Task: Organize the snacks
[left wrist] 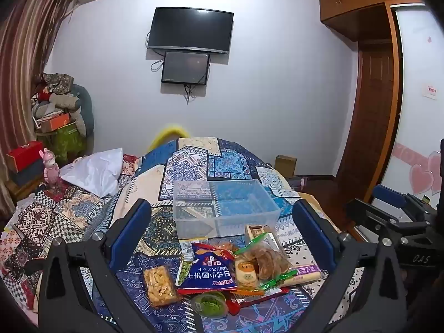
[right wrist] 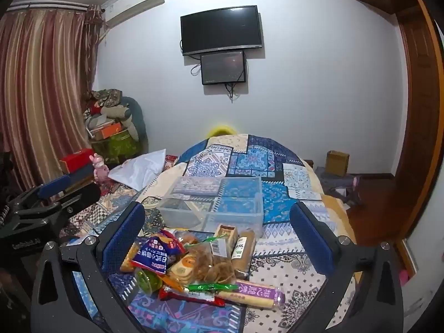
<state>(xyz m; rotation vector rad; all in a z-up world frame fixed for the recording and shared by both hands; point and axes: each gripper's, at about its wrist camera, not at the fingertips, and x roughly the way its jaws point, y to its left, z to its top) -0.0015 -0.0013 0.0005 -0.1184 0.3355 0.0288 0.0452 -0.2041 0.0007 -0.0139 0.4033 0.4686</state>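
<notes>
Snack pile (left wrist: pixel 230 269) lies before clear bin (left wrist: pixel 222 208) on quilt (left wrist: pixel 194 161)

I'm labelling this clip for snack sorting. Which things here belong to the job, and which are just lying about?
Belongs to the job:
clear plastic bin, empty
blue cracker bag
green jelly cup
purple wafer stick
left tongs and right tongs, both open

Just lying about:
white pillow
pink rabbit figure
cardboard box

Plastic, foil and cloth all over this bed

Clear smooth plastic bin (left wrist: pixel 224 208) is sitting on the matte printed cloth quilt (left wrist: pixel 194 163); just in front of the bin, glossy crinkly snack wrappers (left wrist: pixel 222 272) are catching light, and the gripper pads (right wrist: pixel 122 238) are looking like rough blue rubber.
</notes>
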